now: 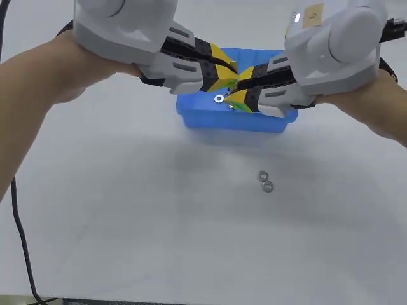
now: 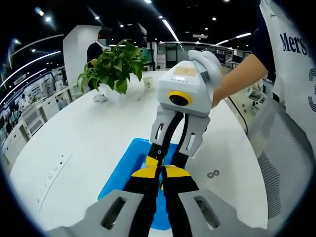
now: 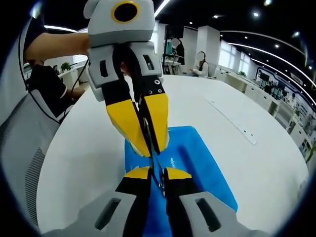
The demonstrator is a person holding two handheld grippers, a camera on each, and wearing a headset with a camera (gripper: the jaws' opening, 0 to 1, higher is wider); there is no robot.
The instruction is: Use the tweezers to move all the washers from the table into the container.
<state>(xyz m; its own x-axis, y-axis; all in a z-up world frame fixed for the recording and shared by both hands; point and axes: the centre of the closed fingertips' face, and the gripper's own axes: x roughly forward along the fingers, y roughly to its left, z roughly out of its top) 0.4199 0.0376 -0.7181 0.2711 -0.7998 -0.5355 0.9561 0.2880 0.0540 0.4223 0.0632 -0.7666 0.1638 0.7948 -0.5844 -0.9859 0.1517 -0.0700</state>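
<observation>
Both pairs of jaws are clenched tip to tip on one pair of tweezers: the left gripper from the left, the right gripper from the right. They meet above one blue container at the far middle of the table.

Washers counted: three.
- One washer sits just at the jaw tips over the container. Whether it is gripped or lies inside cannot be told.
- Two loose washers lie touching on the table, nearer and slightly right.
</observation>
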